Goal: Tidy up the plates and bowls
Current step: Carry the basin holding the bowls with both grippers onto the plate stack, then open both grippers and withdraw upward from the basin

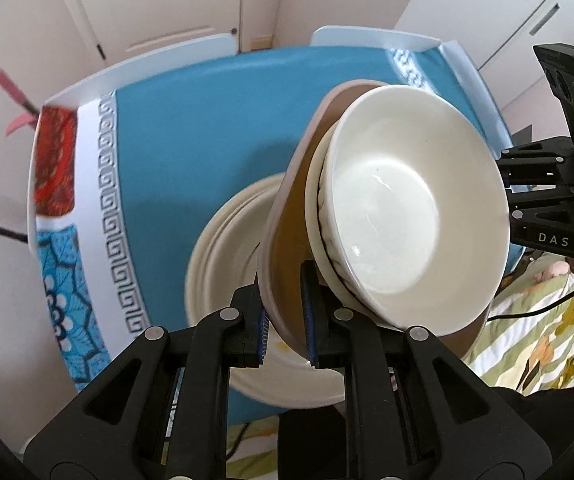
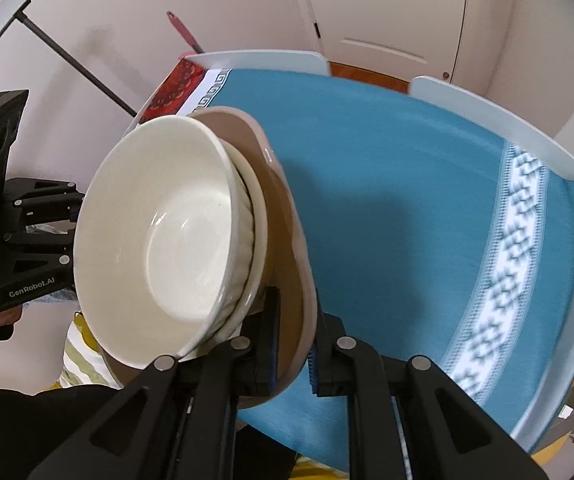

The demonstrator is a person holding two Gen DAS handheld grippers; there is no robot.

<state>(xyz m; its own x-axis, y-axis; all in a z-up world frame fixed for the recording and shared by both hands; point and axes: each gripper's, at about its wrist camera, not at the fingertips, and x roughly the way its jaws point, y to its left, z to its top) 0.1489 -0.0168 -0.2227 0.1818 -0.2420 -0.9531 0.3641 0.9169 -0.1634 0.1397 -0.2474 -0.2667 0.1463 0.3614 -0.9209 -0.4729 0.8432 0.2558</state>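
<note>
Left gripper clamped on brown plate rim; right gripper likewise on opposite rim. White bowls nested on plate, tilted, above blue tablecloth. Cream plates beneath, possibly stacked, blurred.

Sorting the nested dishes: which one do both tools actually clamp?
The brown plate, outermost of the stack; the white bowl and cream dish only sit inside it.

White bowl nested in cream plate with dark marbling, on brown plate. Tablecloth teal – white-grey Greek-key band, red patch at corner. Black grippers – blue pads.
</note>
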